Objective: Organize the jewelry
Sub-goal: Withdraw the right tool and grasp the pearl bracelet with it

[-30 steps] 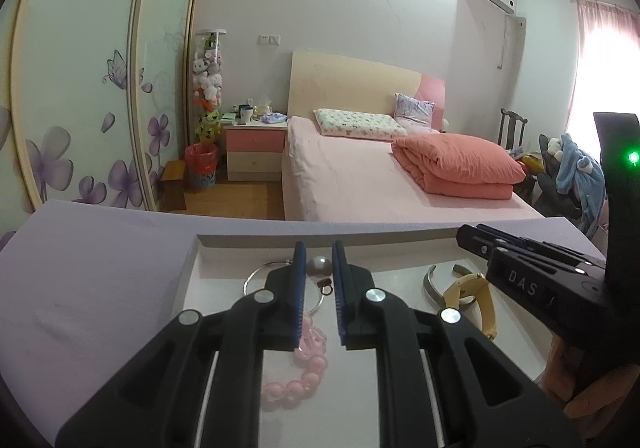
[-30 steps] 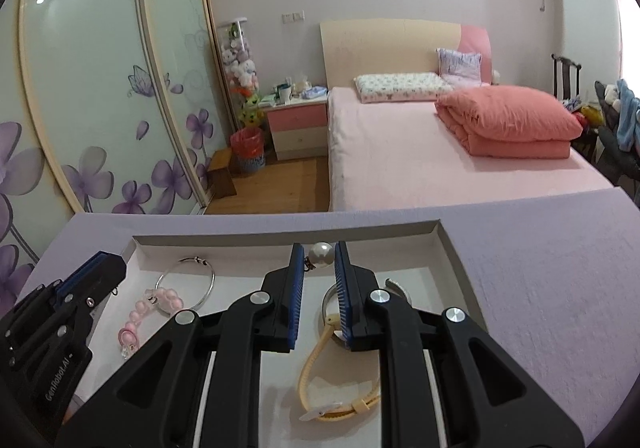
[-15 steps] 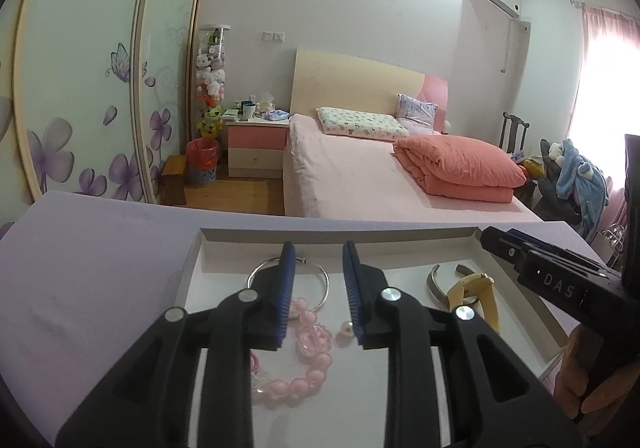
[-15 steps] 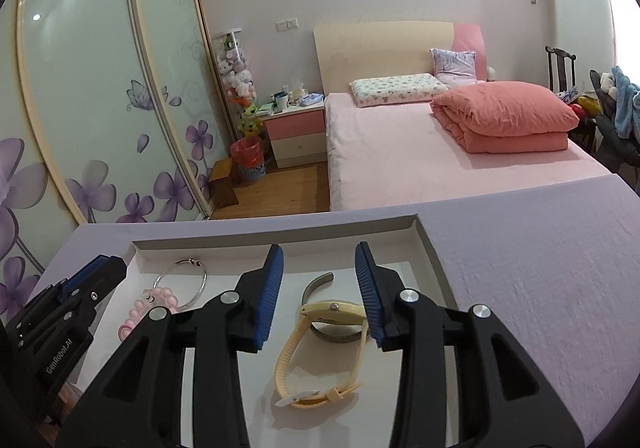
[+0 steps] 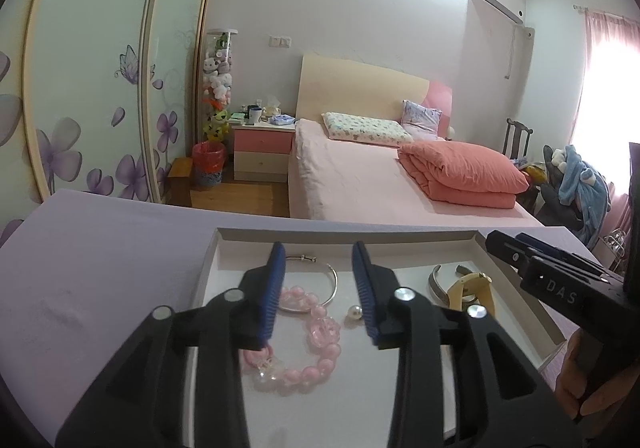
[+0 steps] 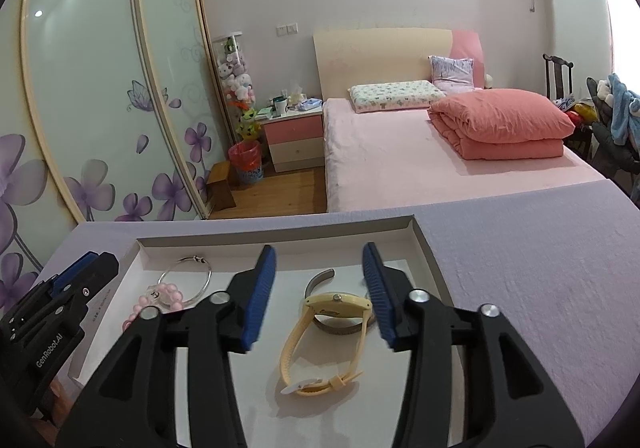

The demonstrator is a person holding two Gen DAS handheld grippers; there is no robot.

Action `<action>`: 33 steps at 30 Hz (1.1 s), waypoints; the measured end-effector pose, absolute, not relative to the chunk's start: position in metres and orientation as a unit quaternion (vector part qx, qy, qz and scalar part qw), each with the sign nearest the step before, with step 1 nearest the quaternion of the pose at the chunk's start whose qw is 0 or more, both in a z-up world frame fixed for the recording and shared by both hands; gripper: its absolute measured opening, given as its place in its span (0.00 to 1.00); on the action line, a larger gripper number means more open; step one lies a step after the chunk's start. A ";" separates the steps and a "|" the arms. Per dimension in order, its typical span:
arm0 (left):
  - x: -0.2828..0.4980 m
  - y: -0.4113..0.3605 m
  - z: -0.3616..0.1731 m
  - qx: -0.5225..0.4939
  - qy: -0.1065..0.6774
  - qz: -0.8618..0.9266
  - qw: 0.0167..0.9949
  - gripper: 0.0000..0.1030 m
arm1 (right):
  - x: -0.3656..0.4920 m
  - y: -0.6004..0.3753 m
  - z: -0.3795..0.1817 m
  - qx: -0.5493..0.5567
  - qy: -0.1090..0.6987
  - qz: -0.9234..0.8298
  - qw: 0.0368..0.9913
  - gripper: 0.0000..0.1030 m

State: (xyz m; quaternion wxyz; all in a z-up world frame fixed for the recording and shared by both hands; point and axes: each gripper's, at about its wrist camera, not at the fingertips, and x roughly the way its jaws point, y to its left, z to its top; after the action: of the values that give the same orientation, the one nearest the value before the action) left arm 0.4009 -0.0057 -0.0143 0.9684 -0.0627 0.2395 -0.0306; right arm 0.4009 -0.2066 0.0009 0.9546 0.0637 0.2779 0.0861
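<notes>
A white tray (image 5: 224, 248) lies on the purple table. In it are a pink bead bracelet (image 5: 316, 344), a thin silver bangle (image 5: 330, 280), a small pearl (image 5: 354, 312), a grey cuff (image 5: 434, 284) and a yellow watch (image 5: 472, 288). My left gripper (image 5: 318, 290) is open and empty above the bracelet and pearl. In the right wrist view my right gripper (image 6: 318, 290) is open and empty above the yellow watch (image 6: 320, 336) and grey cuff (image 6: 320, 280). The bangle (image 6: 188, 280) and pink beads (image 6: 160, 298) lie at its left in the tray (image 6: 424, 248).
The purple table (image 6: 540, 268) extends right of the tray and also left of it (image 5: 100, 268). The right gripper's body (image 5: 560, 280) shows at the tray's right edge, the left gripper's body (image 6: 52, 312) at its left. A bed and nightstand stand beyond the table.
Both grippers have opened and drawn back and up from the tray. The pearl held between the left fingers a second ago now lies in the tray beside the pink bracelet.
</notes>
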 end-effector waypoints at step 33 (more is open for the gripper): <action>0.235 0.039 -0.012 -0.079 0.223 -0.021 0.971 0.96 | 0.254 -0.233 -0.014 0.075 0.271 0.106 0.954 0.98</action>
State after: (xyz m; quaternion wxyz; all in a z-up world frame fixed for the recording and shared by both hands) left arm 0.2354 0.0388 -0.0118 0.9714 -0.0787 0.2230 -0.0209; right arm 0.2543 -0.2332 -0.0142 0.9537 0.0754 0.2713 0.1058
